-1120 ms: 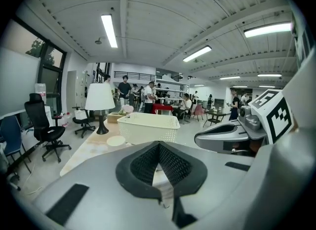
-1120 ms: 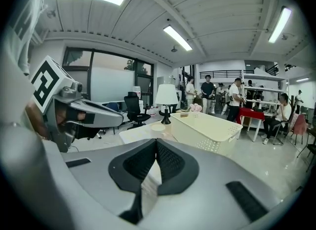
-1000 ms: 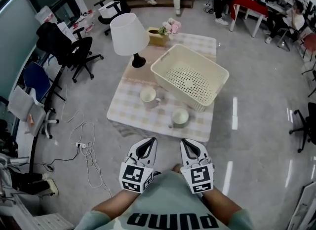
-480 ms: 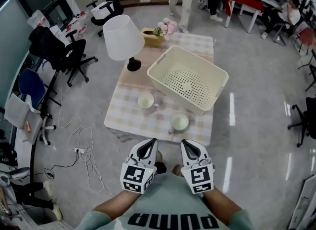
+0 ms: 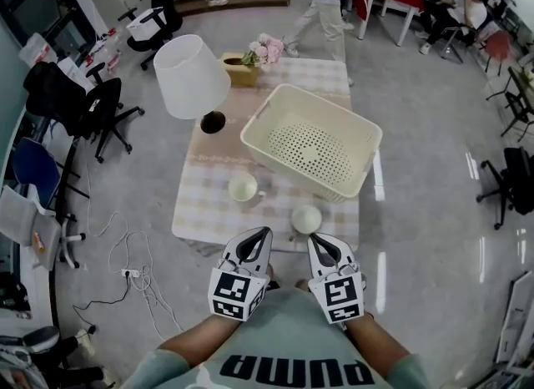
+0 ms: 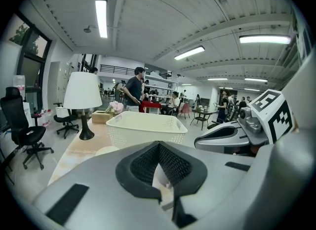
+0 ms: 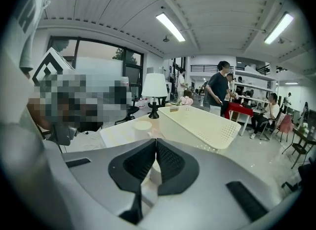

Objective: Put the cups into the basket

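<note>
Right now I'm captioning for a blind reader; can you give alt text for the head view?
The left gripper and right gripper, both shut, hover before a checked table holding a left cup, a right cup, an empty cream basket, a white lamp and flowers.

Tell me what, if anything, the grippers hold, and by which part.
Nothing. The left gripper and the right gripper are shut and empty; the near cup and the far cup stand untouched on the table.

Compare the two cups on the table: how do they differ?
The left cup stands further in on the table; the right cup stands by its near edge. The left cup's handle points towards the basket; the right cup's points to the near left. Both are pale, upright and outside the basket.
</note>
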Available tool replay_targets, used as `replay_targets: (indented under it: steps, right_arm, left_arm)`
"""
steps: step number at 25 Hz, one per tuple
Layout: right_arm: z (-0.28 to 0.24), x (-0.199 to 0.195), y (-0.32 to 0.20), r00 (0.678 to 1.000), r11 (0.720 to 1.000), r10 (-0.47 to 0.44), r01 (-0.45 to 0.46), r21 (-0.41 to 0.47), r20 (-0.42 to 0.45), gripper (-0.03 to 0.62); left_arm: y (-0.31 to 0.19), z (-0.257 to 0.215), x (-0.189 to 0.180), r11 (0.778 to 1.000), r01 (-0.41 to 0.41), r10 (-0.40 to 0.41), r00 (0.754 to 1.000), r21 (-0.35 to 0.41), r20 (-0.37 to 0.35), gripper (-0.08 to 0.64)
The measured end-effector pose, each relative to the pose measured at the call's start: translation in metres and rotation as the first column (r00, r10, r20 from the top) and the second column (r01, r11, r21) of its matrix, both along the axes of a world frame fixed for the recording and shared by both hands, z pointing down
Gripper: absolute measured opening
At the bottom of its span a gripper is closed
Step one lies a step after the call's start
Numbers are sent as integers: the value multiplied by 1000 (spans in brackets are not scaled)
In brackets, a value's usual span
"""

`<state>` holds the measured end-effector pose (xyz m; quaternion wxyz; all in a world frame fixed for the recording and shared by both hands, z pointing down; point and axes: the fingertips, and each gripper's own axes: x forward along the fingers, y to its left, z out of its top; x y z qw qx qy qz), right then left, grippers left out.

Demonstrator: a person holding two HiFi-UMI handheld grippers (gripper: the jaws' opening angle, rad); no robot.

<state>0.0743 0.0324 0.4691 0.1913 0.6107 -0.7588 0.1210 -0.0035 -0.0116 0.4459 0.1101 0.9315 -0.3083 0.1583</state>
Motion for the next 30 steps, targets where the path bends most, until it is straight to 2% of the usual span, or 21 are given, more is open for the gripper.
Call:
replay_targets:
  steps: [7, 8, 10, 11, 18, 23, 30]
  right_arm:
    - [13, 3, -19, 999, 998, 39, -40, -51, -21, 18]
    - [15, 4, -22, 999, 997, 48, -49, -60, -21, 31]
    - [21, 6, -26, 998, 994, 66, -68, -87, -17, 122]
    - [25, 6, -27, 997, 992, 76, -77, -103, -18, 146]
    - [53, 10, -35, 987, 968, 159, -159, -192, -16, 287]
    - [70, 14, -38, 978, 947, 209, -204, -249, -8, 334]
    - [88, 16, -47, 976, 931, 218, -213, -298, -17, 367]
  left_arm:
    - [-27, 11, 5, 997, -74, 74, 997, -22, -4, 0]
    - [-31, 13, 5, 996, -84, 84, 996, -26, -4, 0]
    - [-37, 18, 5, 994, -105, 105, 994, -32, -4, 0]
    - [-40, 20, 5, 993, -117, 117, 993, -33, -1, 0]
    - [-56, 41, 2, 980, -199, 200, 979, -20, 43, 0]
    - [-62, 64, 0, 972, -232, 234, 969, -33, 75, 0]
    - [-63, 86, 2, 967, -243, 250, 962, -77, 110, 0]
